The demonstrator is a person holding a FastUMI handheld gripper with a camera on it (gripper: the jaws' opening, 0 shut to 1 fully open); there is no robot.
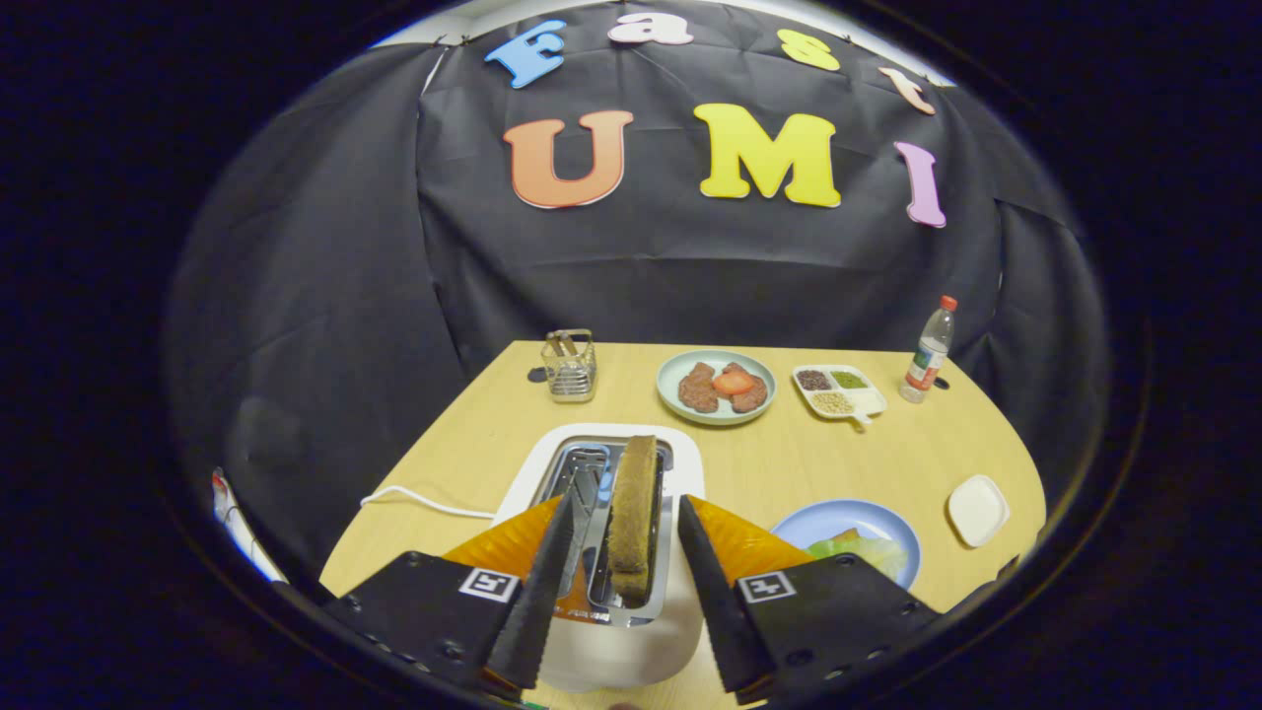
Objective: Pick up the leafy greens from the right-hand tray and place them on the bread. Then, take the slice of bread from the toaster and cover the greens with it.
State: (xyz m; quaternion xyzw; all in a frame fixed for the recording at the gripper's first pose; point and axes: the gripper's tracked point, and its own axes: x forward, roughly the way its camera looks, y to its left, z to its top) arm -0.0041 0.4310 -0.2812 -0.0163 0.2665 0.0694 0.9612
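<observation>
A white toaster point(690, 463) sits on the wooden table just below me. One brown slice of bread point(633, 523) stands upright in its right slot. My gripper point(627, 505) hangs over the toaster, open, with one finger on each side of the slice and a small gap on both sides. To the right of the toaster is a blue plate point(838, 515) with pale leafy greens point(860, 548) lying on it. My right finger hides the plate's near part, and I cannot tell what lies under the greens.
Beyond the toaster stand a wire rack point(570, 367), a teal plate point(672, 387) of meat patties and tomato, a white divided tray point(868, 399) of grains and a bottle point(929, 351). A small white dish point(978, 509) lies at the right. A white cable point(424, 501) trails left.
</observation>
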